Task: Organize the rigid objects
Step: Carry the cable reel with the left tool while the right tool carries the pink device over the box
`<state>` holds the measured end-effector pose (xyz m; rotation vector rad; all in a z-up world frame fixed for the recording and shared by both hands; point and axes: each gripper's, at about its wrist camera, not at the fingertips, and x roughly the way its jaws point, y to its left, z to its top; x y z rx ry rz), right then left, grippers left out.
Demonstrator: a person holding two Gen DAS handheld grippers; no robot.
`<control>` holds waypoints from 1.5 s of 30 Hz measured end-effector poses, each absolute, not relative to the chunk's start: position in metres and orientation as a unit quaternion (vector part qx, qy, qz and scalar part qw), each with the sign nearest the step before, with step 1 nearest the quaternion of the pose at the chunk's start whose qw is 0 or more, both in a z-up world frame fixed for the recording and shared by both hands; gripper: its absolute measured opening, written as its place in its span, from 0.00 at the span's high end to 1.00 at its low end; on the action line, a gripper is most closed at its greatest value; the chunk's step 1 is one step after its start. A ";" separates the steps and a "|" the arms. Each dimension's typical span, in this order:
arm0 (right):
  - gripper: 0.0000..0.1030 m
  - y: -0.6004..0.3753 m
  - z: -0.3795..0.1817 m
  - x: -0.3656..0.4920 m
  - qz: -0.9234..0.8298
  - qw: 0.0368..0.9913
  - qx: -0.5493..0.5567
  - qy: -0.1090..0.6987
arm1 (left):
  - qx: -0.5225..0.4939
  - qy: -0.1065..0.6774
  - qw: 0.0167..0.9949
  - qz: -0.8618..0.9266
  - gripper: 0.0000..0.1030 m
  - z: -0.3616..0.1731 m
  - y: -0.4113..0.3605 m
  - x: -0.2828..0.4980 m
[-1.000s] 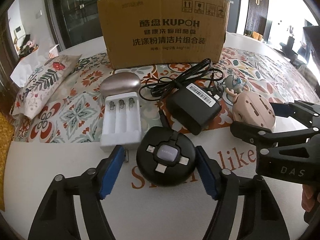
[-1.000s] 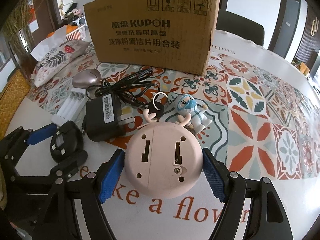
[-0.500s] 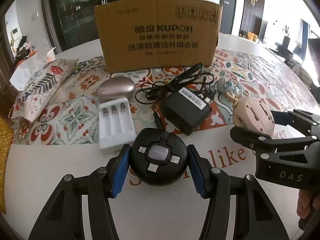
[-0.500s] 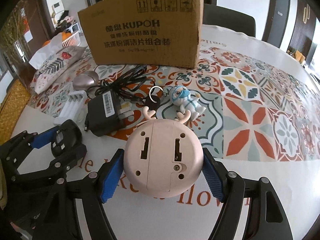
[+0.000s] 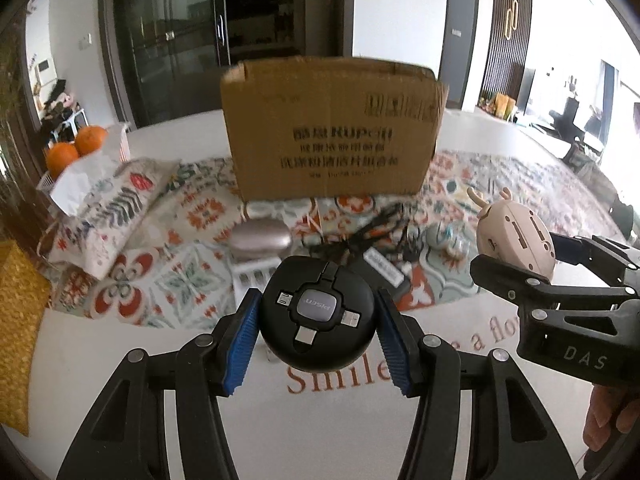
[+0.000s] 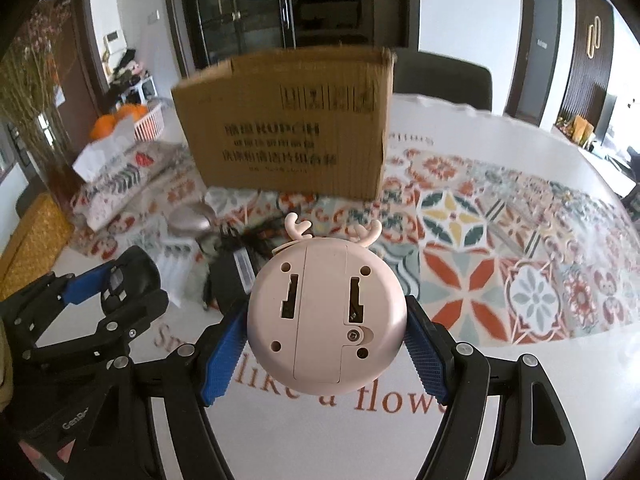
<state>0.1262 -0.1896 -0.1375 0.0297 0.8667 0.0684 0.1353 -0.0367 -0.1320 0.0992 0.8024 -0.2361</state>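
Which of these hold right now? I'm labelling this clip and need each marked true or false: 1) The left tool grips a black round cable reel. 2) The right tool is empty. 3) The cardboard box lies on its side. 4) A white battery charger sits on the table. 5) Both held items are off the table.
1) True: the left tool is shut on the black round cable reel.
2) False: the right tool clamps a pink antlered gadget.
3) False: the cardboard box stands upright, top open.
4) True: the white battery charger lies by the black adapter.
5) True: both look lifted clear.
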 end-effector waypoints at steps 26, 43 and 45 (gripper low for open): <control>0.27 -0.179 -0.041 0.155 0.028 0.944 0.023 0.327 | 0.043 0.294 0.948 -0.111 0.46 -0.032 -0.021 0.172; 0.27 -0.183 -0.003 0.211 0.022 0.952 0.029 0.304 | 0.034 0.286 0.948 -0.132 0.46 0.006 -0.027 0.238; 0.27 -0.185 -0.001 0.218 0.021 0.951 0.030 0.306 | 0.038 0.287 0.948 -0.132 0.46 0.009 -0.029 0.245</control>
